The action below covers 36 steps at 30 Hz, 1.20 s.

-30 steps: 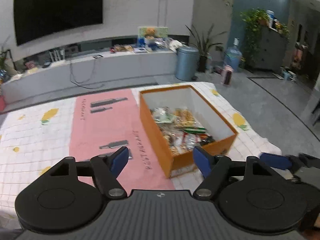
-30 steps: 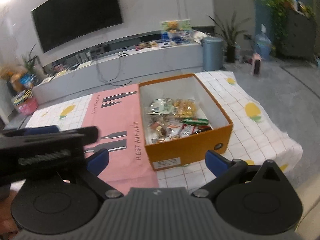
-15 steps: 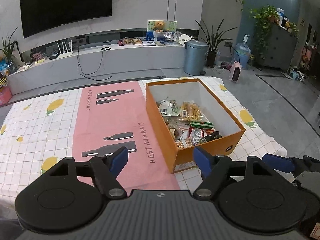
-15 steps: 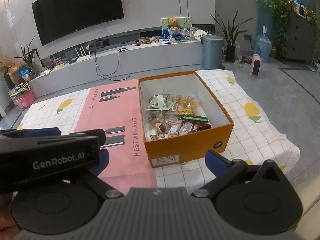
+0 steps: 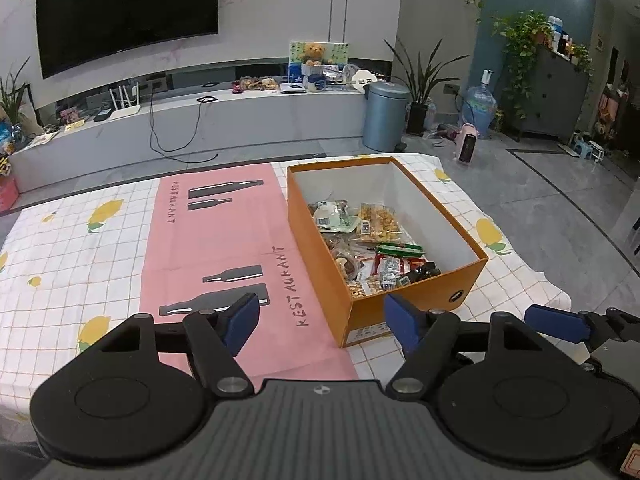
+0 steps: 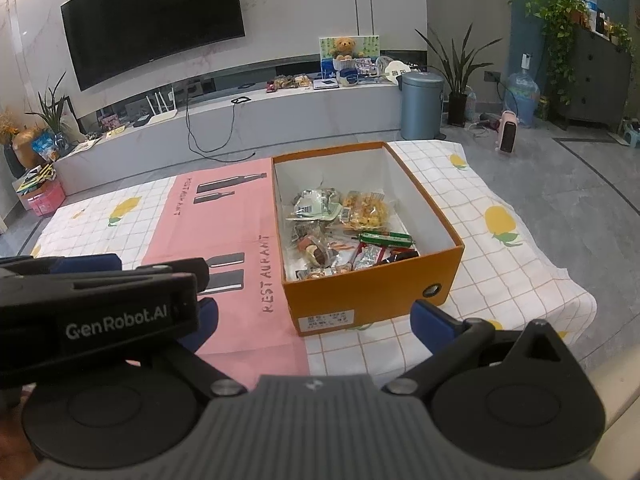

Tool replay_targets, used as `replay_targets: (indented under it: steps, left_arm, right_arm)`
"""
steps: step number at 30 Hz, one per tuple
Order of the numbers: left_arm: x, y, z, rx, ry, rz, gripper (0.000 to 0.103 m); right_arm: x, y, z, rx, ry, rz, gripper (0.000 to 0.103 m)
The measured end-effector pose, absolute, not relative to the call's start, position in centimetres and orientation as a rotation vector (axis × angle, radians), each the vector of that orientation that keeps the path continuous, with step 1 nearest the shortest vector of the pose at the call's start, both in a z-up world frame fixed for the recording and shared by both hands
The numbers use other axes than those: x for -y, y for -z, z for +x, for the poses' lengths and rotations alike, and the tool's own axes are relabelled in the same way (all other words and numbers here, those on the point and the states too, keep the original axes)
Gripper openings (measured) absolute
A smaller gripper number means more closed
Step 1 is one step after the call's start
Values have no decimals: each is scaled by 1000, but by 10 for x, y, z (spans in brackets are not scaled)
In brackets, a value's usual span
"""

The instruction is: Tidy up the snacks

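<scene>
A checked cloth (image 5: pixel 60 248) covered the table near the TV (image 6: pixel 152 16); both grippers (image 5: pixel 320 320) (image 6: pixel 316 320) gaped empty, and only the right view caught the pink basket (image 6: pixel 42 200).

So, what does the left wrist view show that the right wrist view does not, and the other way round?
Only the left wrist view shows the open, empty left gripper whole, with a blue pad of the right gripper at its right edge. Only the right wrist view shows the right gripper with its jaws apart and empty, the white label on the box end, and the pink basket on the floor. Both show the orange box of snack packets, the pink mat and the TV.
</scene>
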<state>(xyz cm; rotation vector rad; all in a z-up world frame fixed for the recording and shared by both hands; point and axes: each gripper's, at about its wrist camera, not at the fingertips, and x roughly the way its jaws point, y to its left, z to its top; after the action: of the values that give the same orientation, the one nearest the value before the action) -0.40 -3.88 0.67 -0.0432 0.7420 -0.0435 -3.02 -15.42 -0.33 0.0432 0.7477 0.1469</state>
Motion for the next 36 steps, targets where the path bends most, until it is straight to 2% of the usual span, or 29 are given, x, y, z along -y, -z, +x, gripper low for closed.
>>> replay_targets:
  steps: [8,36]
  left_arm:
    - [39,-8,-11,-694,58,-27,81]
    - [36,-7,-14,-723,47,-13,80]
  right_arm:
    - [151,3,-35,-729,-151,41,100]
    - [151,8,-36,-725,-181,36,99]
